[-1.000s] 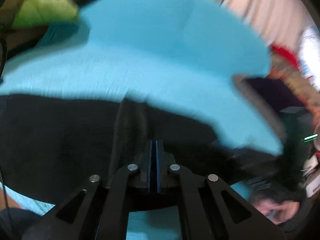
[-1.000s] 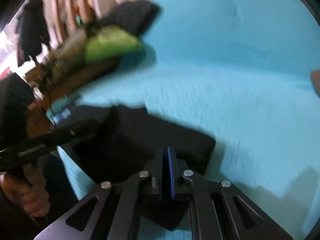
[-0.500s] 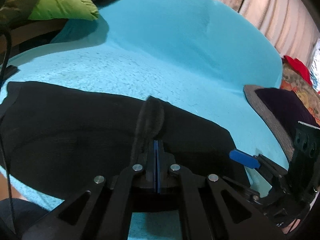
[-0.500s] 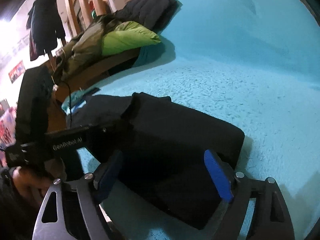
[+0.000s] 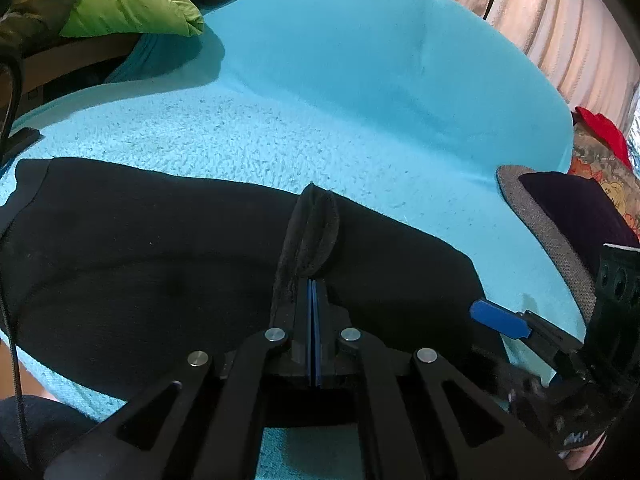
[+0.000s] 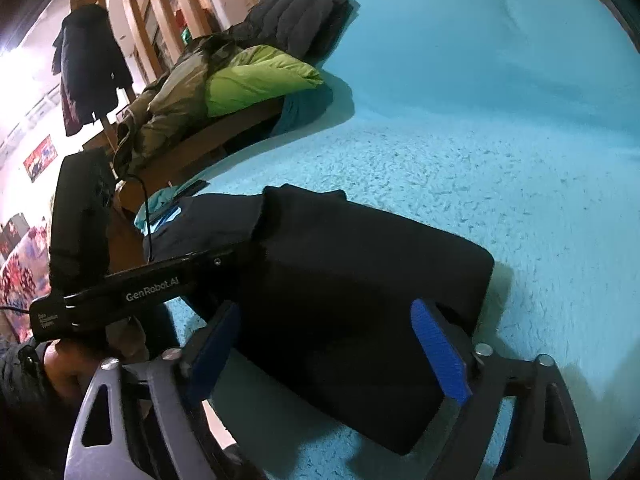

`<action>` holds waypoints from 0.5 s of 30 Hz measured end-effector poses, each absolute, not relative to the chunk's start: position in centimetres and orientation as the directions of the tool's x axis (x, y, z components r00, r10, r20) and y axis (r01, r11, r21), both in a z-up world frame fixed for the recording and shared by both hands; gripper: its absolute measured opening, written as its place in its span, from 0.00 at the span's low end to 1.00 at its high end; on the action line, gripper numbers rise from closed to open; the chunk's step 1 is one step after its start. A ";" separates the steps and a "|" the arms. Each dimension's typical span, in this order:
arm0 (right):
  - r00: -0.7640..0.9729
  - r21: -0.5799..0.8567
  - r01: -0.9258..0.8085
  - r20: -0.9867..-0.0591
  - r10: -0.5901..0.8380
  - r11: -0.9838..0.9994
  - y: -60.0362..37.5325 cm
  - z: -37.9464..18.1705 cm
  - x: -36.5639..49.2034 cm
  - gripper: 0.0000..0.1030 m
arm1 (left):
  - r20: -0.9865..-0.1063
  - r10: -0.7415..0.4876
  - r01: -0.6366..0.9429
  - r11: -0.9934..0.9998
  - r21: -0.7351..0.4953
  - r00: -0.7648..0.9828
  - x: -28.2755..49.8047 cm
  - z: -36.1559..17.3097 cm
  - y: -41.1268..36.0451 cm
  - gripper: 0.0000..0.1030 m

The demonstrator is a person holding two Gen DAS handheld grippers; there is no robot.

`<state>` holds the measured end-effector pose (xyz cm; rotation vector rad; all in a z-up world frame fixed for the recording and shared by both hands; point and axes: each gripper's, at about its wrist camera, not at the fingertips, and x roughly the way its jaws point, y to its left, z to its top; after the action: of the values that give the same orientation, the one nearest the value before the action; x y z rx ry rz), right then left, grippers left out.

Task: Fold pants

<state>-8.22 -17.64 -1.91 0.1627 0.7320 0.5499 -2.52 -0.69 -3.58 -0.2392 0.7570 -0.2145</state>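
We had the black pants (image 6: 352, 320) lying folded on the turquoise bed (image 5: 360, 92), near its front edge. Our left hand-held gripper (image 5: 313, 292) was clamped shut on a raised pinch of the fabric, angled down toward the bed. Our right hand-held gripper (image 6: 324, 356) had just been opening; its blue pads (image 6: 440, 356) straddled the fold's near corner without pressing. We judged that lifting the left could drag the unheld fold open.
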 end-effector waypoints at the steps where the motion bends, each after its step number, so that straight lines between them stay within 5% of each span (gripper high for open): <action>1: 0.612 0.333 -0.409 -0.591 0.526 0.850 -17.8 -1.9 -8.1 0.69 | -0.652 -0.274 0.104 0.952 -0.288 0.707 -2.5 -3.6 -0.7 0.01; 6: 0.627 0.405 -0.301 -0.598 0.499 0.863 -20.2 -2.8 -7.2 0.13 | -0.655 -0.274 0.103 0.952 -0.289 0.704 -2.4 -3.6 -0.8 0.01; 12: 0.647 0.425 -0.285 -0.576 0.500 0.859 -20.6 -3.1 -7.1 0.07 | -0.656 -0.269 0.120 0.957 -0.264 0.705 -2.4 -3.4 -1.4 0.01; 15: 0.658 0.422 -0.285 -0.567 0.496 0.861 -20.5 -3.2 -7.1 0.07 | -0.632 -0.346 0.115 0.919 -0.377 0.694 -2.4 -2.5 0.3 0.01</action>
<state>-7.12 -20.50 -3.18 0.3097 0.7287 0.4500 -2.39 0.31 -2.52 -0.3214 0.7638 -0.2625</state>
